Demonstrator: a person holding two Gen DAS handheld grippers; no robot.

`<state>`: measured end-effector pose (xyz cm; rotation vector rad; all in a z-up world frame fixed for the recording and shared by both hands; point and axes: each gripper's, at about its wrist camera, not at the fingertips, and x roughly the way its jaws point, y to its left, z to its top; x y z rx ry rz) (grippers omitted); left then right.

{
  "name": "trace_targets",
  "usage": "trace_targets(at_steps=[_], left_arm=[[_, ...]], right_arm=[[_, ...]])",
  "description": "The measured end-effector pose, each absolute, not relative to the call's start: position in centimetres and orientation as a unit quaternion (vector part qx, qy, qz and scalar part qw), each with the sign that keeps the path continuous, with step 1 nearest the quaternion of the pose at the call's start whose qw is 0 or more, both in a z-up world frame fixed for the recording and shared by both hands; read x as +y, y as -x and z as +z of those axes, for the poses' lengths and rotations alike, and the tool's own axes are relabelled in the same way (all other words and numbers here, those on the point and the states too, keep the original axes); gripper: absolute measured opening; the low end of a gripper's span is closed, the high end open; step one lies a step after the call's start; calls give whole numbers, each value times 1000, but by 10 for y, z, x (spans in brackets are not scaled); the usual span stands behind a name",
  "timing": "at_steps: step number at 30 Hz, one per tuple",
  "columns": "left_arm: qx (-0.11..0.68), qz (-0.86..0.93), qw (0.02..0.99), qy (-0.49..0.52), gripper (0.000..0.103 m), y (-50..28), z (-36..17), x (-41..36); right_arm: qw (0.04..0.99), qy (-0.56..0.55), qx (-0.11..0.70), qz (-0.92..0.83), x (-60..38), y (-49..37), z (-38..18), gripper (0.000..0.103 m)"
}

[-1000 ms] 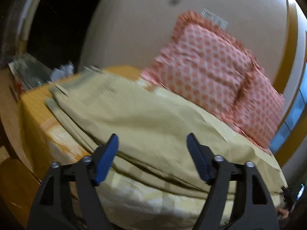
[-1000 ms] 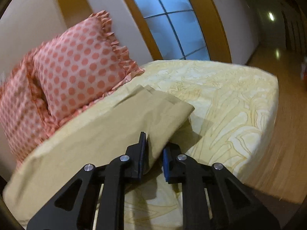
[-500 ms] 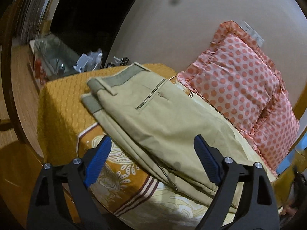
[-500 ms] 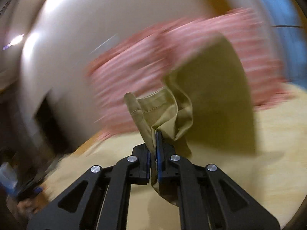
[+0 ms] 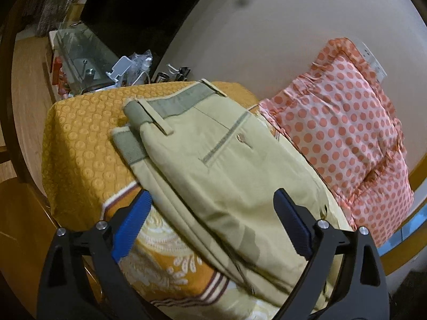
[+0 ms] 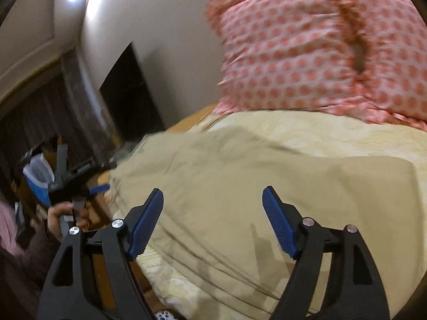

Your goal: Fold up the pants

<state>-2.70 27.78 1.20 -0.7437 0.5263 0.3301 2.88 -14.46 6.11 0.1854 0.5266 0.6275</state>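
Khaki pants lie folded on the bed, waistband at the far left with a belt loop and a back pocket showing. In the right wrist view the pants spread flat across the bedspread. My left gripper is open and empty, hovering over the near edge of the pants. My right gripper is open and empty above the pants. The left gripper also shows at the left of the right wrist view, held in a hand.
Two pink polka-dot pillows lean on the wall behind the pants, also in the right wrist view. An orange and yellow bedspread covers the bed. A cluttered glass side table stands past the bed's far corner.
My right gripper let go of the pants leg end and opened; the leg now lies over the pants. My left gripper stayed open and shifted toward the waistband end.
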Motion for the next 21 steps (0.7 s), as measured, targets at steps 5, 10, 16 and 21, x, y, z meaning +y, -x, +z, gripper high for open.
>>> trace_targets(at_steps=[5, 10, 16, 21], left_arm=[[271, 188, 878, 347, 85, 10, 14, 283], [282, 184, 860, 384, 12, -1, 11, 294], [228, 85, 943, 226, 7, -29, 106, 217], [198, -126, 970, 64, 7, -50, 159, 70]], right_arm=[[913, -139, 251, 289, -169, -29, 60, 79], [914, -155, 250, 280, -180, -27, 53, 79], [922, -202, 219, 248, -232, -24, 60, 81], [932, -246, 187, 191, -285, -12, 69, 85]])
